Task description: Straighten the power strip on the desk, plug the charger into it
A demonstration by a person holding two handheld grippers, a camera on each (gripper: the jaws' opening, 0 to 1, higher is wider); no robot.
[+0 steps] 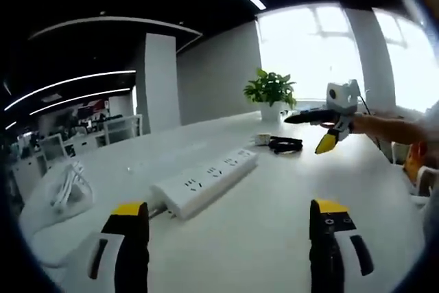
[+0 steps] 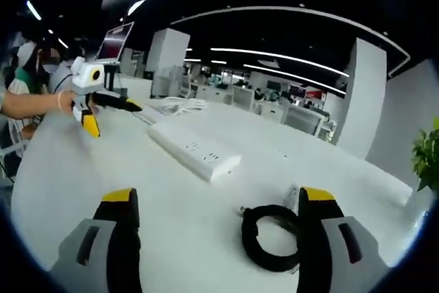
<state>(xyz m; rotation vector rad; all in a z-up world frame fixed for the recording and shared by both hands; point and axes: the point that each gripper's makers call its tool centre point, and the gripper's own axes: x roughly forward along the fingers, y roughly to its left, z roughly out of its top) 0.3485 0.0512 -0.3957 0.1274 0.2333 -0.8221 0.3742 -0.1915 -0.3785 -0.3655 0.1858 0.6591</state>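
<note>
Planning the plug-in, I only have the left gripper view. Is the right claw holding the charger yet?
Observer: No. The right claw is open and empty.
Operator: Where's the cable relative to it?
Observer: The black coiled cable lies on the desk, right beside its right-hand jaw.
Operator: Anything behind my camera?
Observer: An open laptop stands beyond the left claw.

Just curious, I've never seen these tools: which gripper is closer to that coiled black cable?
The right gripper: the coiled black cable lies between its jaws. The left gripper sits beyond the power strip.
</note>
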